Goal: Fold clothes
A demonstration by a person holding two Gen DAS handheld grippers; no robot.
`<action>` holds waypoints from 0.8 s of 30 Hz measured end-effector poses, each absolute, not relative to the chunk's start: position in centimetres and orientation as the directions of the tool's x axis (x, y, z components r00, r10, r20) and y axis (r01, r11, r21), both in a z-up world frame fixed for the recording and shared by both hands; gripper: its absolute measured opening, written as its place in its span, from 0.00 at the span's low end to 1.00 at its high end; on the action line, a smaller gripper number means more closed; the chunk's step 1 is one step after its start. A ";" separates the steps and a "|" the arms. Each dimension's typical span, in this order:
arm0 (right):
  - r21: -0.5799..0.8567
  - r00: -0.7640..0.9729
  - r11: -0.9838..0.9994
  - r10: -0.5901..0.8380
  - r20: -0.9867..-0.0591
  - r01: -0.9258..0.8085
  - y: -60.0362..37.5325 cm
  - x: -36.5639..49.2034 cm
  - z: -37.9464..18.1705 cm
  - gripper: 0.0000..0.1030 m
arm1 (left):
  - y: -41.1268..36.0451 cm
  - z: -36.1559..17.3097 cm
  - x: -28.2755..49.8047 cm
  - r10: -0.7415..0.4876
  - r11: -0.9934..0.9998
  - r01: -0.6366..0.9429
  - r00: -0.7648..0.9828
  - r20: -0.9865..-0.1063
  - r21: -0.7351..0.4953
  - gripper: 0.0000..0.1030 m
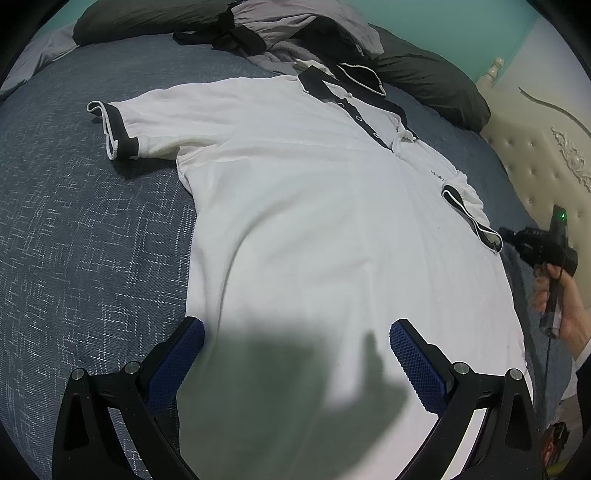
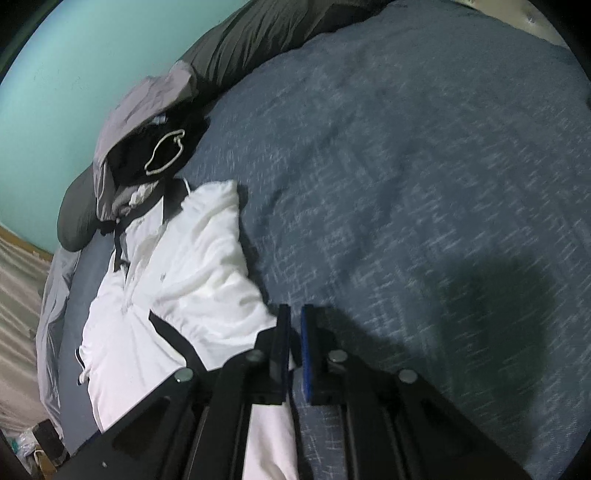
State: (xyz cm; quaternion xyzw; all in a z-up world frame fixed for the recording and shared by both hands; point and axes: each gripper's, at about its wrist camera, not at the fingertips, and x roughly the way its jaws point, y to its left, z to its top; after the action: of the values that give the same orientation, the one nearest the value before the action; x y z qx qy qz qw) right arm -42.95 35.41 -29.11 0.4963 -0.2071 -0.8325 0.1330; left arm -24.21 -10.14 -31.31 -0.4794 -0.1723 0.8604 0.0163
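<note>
A white polo shirt (image 1: 314,206) with black collar and black sleeve cuffs lies spread face up on the bed. Its left sleeve (image 1: 122,129) lies flat and its right sleeve (image 1: 469,210) is folded in over the chest. My left gripper (image 1: 295,332) is open, hovering over the shirt's lower hem. My right gripper (image 2: 293,325) is shut or nearly shut, empty, just beside the shirt's right edge (image 2: 207,258). It also shows in the left wrist view (image 1: 546,251), held by a hand.
The bed has a blue-grey patterned cover (image 1: 74,240). A pile of grey and black clothes (image 1: 288,26) and dark pillows (image 1: 424,77) lie at the far edge. A cream tufted headboard (image 1: 535,155) stands on the right. A teal wall (image 2: 74,74) is behind.
</note>
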 end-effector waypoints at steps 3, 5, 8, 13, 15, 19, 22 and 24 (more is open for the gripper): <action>0.485 -0.486 -0.874 -0.439 -0.756 0.036 35.0 -43.8 -28.0 0.06 | -10.1 -31.3 -24.1 0.190 -0.941 0.138 -0.542 -0.818 -0.310 1.00; 0.486 -0.491 -0.873 -0.446 -0.748 0.052 34.2 -44.8 -27.2 0.08 | -10.2 -31.2 -24.1 0.188 -0.941 0.138 -0.546 -0.817 -0.309 1.00; 0.475 -0.489 -0.878 -0.441 -0.753 0.059 33.0 -46.7 -26.4 0.24 | -10.2 -31.3 -24.1 0.186 -0.942 0.136 -0.546 -0.817 -0.306 1.00; 0.472 -0.484 -0.881 -0.427 -0.764 0.033 31.0 -50.4 -26.0 0.25 | -10.3 -31.5 -24.2 0.184 -0.944 0.137 -0.540 -0.821 -0.301 1.00; 0.446 -0.475 -0.894 -0.406 -0.781 0.030 29.9 -51.9 -26.1 0.25 | -10.4 -31.6 -24.3 0.183 -0.944 0.137 -0.538 -0.823 -0.300 1.00; 0.388 -0.457 -0.921 -0.360 -0.813 0.034 27.7 -54.4 -26.5 0.25 | -10.3 -31.8 -24.4 0.182 -0.946 0.135 -0.532 -0.827 -0.295 1.00; 0.360 -0.440 -0.932 -0.336 -0.832 0.032 26.6 -55.9 -27.1 0.25 | -10.1 -31.8 -24.4 0.178 -0.949 0.130 -0.532 -0.828 -0.287 1.00; 0.323 -0.427 -0.946 -0.305 -0.851 0.032 25.8 -56.6 -27.5 0.25 | -10.0 -31.8 -24.3 0.176 -0.951 0.127 -0.532 -0.828 -0.284 1.00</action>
State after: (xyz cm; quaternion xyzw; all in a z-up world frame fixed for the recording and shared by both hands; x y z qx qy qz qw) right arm -56.60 25.80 -27.52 0.5255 -0.1297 -0.8348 0.1009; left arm -24.34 -9.97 -31.84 -0.4835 -0.1566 0.8611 0.0145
